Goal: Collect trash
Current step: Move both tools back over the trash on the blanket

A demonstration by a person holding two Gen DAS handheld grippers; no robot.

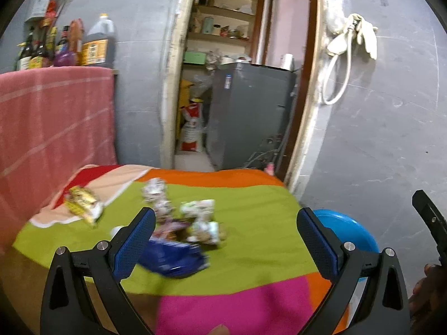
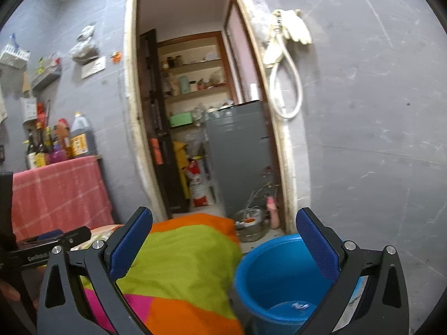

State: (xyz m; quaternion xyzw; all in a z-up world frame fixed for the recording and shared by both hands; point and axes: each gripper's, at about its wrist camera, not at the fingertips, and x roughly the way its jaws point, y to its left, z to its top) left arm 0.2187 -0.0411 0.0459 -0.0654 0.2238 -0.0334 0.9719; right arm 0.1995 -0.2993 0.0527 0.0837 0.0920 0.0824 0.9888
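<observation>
The left gripper (image 1: 226,240) hangs over a desk covered by a bright cloth (image 1: 251,209) of green, orange and pink patches. Its blue-padded fingers (image 1: 134,245) are spread wide and released, grasping nothing. Just beyond them, a little left of the middle, a heap of trash lies on the green patch: a blue wrapper (image 1: 176,259) nearest, pale crumpled wrappers (image 1: 201,217) behind it, blurred. A yellow wrapper (image 1: 82,202) lies apart to the left, near the cloth's edge.

The right gripper (image 2: 223,243) is also released, its fingers (image 2: 318,248) spread wide and bare. Below it, a blue bucket (image 2: 268,276) stands on the floor just beside the desk's right edge, with a small pale scrap (image 2: 299,305) at its bottom.

Farther off, a pink towel (image 1: 53,122) hangs at the left with bottles (image 1: 67,44) above it. An open doorway in the grey wall (image 1: 391,128) shows a grey fridge (image 1: 248,111) and shelves (image 1: 223,19). A white hose (image 1: 338,78) hangs right of the doorway.
</observation>
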